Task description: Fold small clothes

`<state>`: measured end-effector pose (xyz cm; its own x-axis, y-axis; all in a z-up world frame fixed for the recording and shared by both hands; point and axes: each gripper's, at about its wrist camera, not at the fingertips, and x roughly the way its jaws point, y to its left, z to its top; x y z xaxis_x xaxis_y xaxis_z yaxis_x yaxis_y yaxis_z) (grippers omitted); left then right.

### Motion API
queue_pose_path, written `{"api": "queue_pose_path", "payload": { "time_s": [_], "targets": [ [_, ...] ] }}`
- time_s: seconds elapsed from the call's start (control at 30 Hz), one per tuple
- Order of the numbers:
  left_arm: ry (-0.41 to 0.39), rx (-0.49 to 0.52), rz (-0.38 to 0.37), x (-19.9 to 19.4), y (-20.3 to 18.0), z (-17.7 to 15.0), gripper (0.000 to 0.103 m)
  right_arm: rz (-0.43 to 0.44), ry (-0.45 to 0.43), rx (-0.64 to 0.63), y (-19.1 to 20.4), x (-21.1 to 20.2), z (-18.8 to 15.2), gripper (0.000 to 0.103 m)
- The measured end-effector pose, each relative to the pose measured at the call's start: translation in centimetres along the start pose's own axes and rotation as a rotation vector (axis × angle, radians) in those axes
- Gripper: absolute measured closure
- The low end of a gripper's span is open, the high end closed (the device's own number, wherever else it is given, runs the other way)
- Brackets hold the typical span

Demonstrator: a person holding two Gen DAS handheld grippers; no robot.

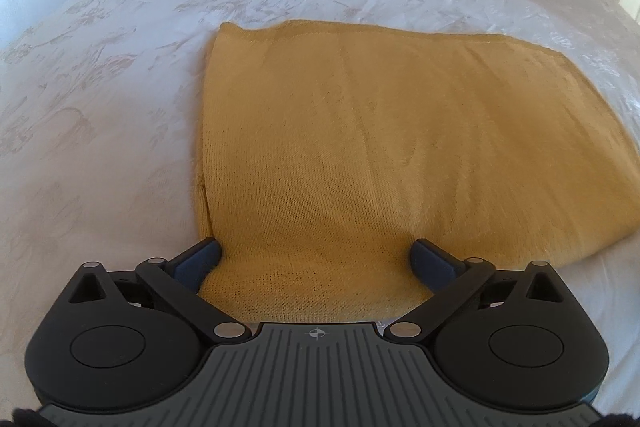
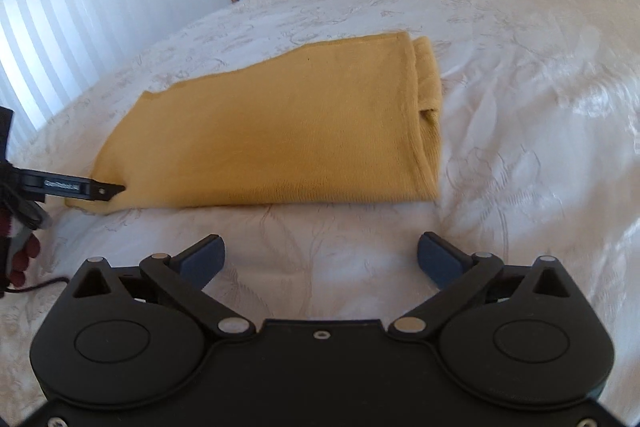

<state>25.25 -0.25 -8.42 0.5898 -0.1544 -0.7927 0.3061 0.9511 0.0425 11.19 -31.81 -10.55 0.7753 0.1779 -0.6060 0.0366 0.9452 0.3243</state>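
Bed (image 1: 120,75): lying under a white floral cover, spreading past every edge of both views.
Yellow garment (image 1: 360,147): lying folded flat on the cover, layered edges showing at 1 end.
Left gripper (image 1: 316,259): hovering over the garment's near edge, jaws spread wide, gripping nothing.
Right gripper (image 2: 320,259): hovering over bare cover just beside the garment, jaws spread wide, gripping nothing.

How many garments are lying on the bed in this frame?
1: a folded mustard knit garment lies flat on the white bedspread, directly ahead of the open left tongs and beyond the right tongs. Nothing else shows, though layers could hide something.
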Motion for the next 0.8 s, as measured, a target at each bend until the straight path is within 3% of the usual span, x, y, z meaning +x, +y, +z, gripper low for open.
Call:
{"api": "queue_pose_path", "payload": {
  "time_s": [0.3, 0.37, 0.4, 0.43, 0.53, 0.8],
  "targets": [
    [0.039, -0.039, 0.044, -0.2, -0.7, 0.6, 0.001, 0.07, 0.029, 0.112, -1.3, -0.2, 0.6, 0.001],
    [0.05, -0.055, 0.059, -0.7, -0.8, 0.9, 0.006, 0.077, 0.045, 0.111, -1.4, -0.3, 0.7, 0.001],
    [0.038, -0.067, 0.06, -1.2, -1.0, 1.1, 0.021, 0.079, 0.05, 0.115, -1.4, -0.3, 0.7, 0.001],
    [0.013, -0.077, 0.059, -2.0, -1.2, 1.4, 0.029, 0.081, 0.054, 0.121, -1.4, -0.3, 0.7, 0.001],
    [-0.081, -0.057, 0.059, -4.1, -2.7, 2.9, 0.029, 0.074, 0.069, 0.115, -1.1, -0.4, 0.8, 0.001],
    [-0.134, -0.004, 0.063, -2.3, -7.7, 9.5, 0.031, 0.026, 0.104, 0.017, 0.5, -0.2, 0.7, 0.001]
  ]
}}
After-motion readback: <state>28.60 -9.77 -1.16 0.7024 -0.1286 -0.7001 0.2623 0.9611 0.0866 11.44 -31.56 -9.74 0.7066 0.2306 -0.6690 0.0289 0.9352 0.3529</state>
